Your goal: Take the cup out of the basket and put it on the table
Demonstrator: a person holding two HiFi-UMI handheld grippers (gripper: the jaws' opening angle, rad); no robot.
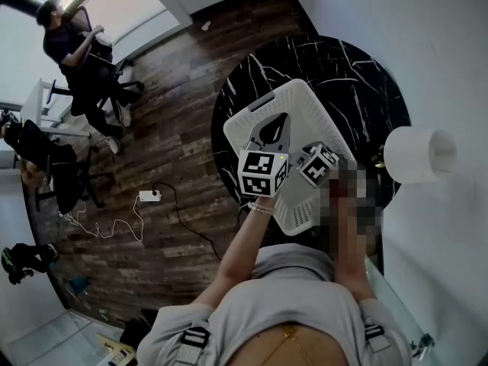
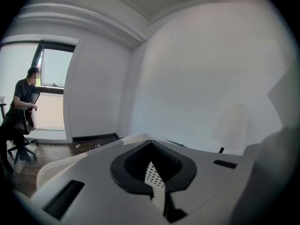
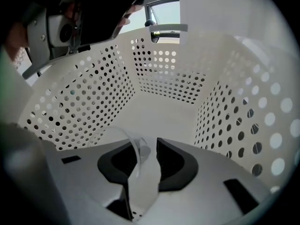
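The white perforated basket [image 1: 296, 96] stands on the round black marble table [image 1: 358, 75], towards its near left side, and both grippers are over it; the right gripper [image 3: 145, 146] reaches down inside the basket, with holed walls to its left, right and far side in the right gripper view; its jaws are drawn in to a narrow gap and clamp the thin wall of the clear cup [image 3: 140, 182], one dark pad [image 3: 117, 161] against the left face of that wall and the other against the right, while the cup's rim curves away to the left above the left jaw; the cup is thus within the basket, gripped by its wall, with the pale basket floor behind it; the left gripper [image 2: 150, 144] is held above the basket's left part, pointing to the far side, its jaw tips meeting with nothing between them; through the small opening behind the tips a patch of the holed basket shows; its view looks out over the basket to a plain white wall; a white cylindrical object [image 1: 419, 155] stands at the right edge of the table, well apart from the basket; on the wooden floor [image 1: 175, 128] to the left lies a white power strip [image 1: 149, 196] with its cable, and a seated person [image 1: 76, 59] is at the far left by a window.
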